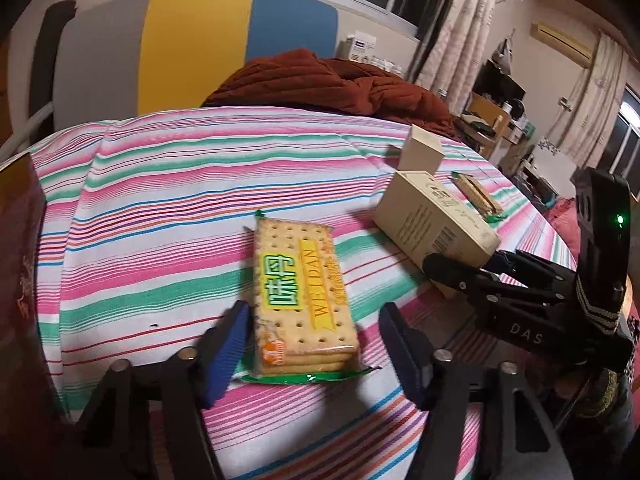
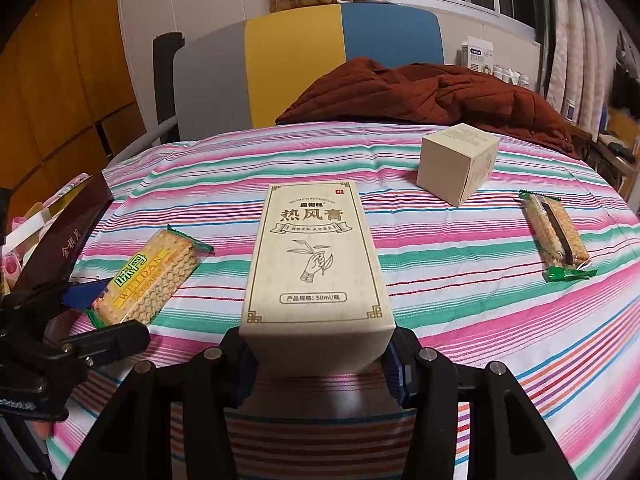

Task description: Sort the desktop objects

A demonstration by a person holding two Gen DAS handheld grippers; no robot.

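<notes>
Striped bedspread (image 1: 160, 200) underfoot, pink, green and white, soft and a little rumpled. Nearest, left gripper (image 1: 312, 320) standing open astride the near end of a cracker pack (image 1: 304, 292), left pad at or almost at the wrapper edge, right pad clear of it with a gap. Beside it, right gripper (image 2: 320, 340) clamped on the near end of a tall box (image 2: 316, 256) lying flat and pointing away. Likely trouble: off-centre pads shoving or twisting the pack on closing, or cracking the biscuits (slick wrapper, too, so liable to slip); box gripped only at one end, so prone to droop or pivot on lifting. Pack clear-wrapped with green crimped ends and a yellow-green label; box cream with a drawn hand and sprig. Farther off, a cube box (image 2: 456, 168) and a second cracker pack (image 2: 558, 236), well apart. Beyond, a rust-brown quilt (image 2: 420, 92) heaped against a grey, yellow and blue headboard (image 2: 340, 60).
</notes>
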